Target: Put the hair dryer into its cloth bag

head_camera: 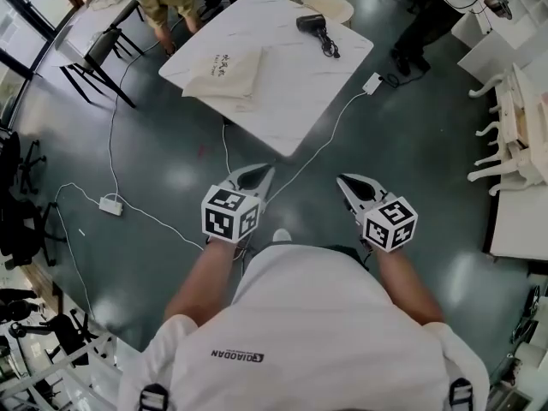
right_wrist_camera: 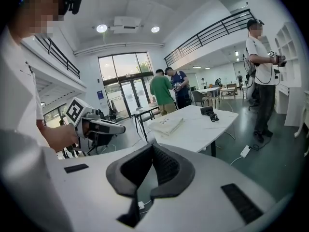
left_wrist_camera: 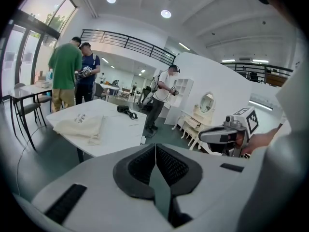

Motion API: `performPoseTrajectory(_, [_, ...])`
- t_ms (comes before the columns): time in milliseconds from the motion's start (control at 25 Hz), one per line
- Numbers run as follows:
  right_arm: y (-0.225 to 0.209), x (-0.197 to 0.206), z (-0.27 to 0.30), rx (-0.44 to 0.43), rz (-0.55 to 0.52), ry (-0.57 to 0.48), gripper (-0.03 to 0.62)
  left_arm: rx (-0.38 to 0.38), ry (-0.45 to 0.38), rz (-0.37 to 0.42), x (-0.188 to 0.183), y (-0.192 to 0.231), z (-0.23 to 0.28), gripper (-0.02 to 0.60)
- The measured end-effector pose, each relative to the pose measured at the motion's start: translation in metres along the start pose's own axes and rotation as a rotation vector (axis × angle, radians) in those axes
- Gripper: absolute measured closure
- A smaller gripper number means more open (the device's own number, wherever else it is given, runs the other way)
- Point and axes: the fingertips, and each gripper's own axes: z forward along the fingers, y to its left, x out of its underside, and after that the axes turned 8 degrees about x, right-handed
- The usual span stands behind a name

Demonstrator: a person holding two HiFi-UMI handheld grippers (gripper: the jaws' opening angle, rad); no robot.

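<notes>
Head view: the hair dryer (head_camera: 312,24) lies on the white table (head_camera: 291,110) in the upper middle of the frame, close to the table's far edge. Its dark body lies roughly across the frame, and its black cord trails from it toward the lower right. Which end is the nozzle cannot be told. The cream cloth bag (head_camera: 224,74) lies flat on the same table, left of the dryer and apart from it, toward the table's left edge, with dark print on its upper face.

The left gripper (head_camera: 266,170) and the right gripper (head_camera: 342,181) sit side by side in the lower middle of the frame, over the dark floor just short of the table's near corner, both pointing up the frame toward the table. In each gripper view the jaws are pressed together with nothing between them.

A white power strip (head_camera: 111,205) lies on the floor at left, its cable running across the floor.
</notes>
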Motion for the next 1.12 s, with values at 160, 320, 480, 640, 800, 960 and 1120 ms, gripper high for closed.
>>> performPoseTrajectory(160, [-0.003,-0.006,0.022,-0.013,0.003,0.014,0.572,-0.008,0.013,-0.016,-0.004,0.019,0.004,0.548])
performPoseTrajectory(320, [-0.012,-0.011,0.04,-0.02,0.003,0.026,0.572,-0.017,0.029,-0.03,-0.006,0.036,0.013,0.548])
performPoseTrajectory(480, [-0.031,-0.015,0.058,-0.036,0.004,0.038,0.572,-0.037,0.021,-0.045,-0.014,0.049,0.027,0.548])
performPoseTrajectory(640, [-0.06,-0.027,0.085,-0.062,0.002,0.039,0.572,-0.074,0.025,-0.063,-0.022,0.07,0.046,0.548])
performPoseTrajectory(800, [-0.096,-0.046,0.12,-0.101,-0.006,0.049,0.572,-0.13,0.027,-0.093,-0.037,0.097,0.072,0.548])
performPoseTrajectory(960, [-0.142,-0.077,0.156,-0.13,-0.023,0.044,0.572,-0.173,0.022,-0.117,-0.062,0.12,0.106,0.548])
performPoseTrajectory(1120, [-0.191,-0.103,0.193,-0.146,-0.035,0.045,0.572,-0.235,0.015,-0.138,-0.088,0.143,0.135,0.548])
